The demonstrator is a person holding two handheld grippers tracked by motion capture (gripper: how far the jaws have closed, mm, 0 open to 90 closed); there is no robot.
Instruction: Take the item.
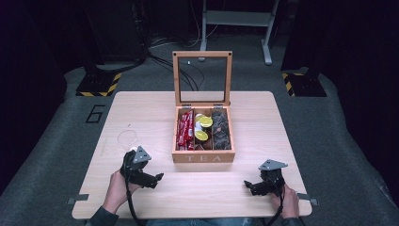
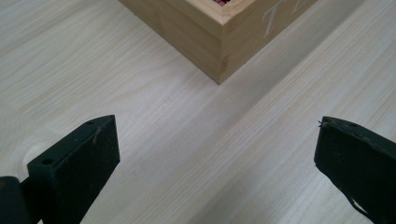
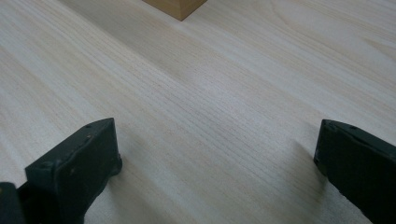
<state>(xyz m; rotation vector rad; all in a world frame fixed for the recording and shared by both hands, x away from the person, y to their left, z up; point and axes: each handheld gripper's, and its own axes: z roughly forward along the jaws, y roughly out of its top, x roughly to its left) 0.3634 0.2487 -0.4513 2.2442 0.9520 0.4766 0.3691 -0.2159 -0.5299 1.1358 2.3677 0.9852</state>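
Two tongs (image 1: 157, 178) (image 1: 248, 184) gape; tea box (image 1: 203, 157) holds perhaps three yellow pods (image 1: 205, 121).

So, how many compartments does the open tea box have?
3, side by side in the tea box: left holds red packets, middle yellow-lidded cups, right dark sachets.

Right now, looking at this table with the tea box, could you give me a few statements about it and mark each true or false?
1. The tea box has its lid standing open. True.
2. The left gripper holds a red packet. False: its fingers are spread with nothing between them.
3. Red packets fill the box's left compartment. True.
4. The right gripper rests inside the box. False: it sits near the table's front edge, open.
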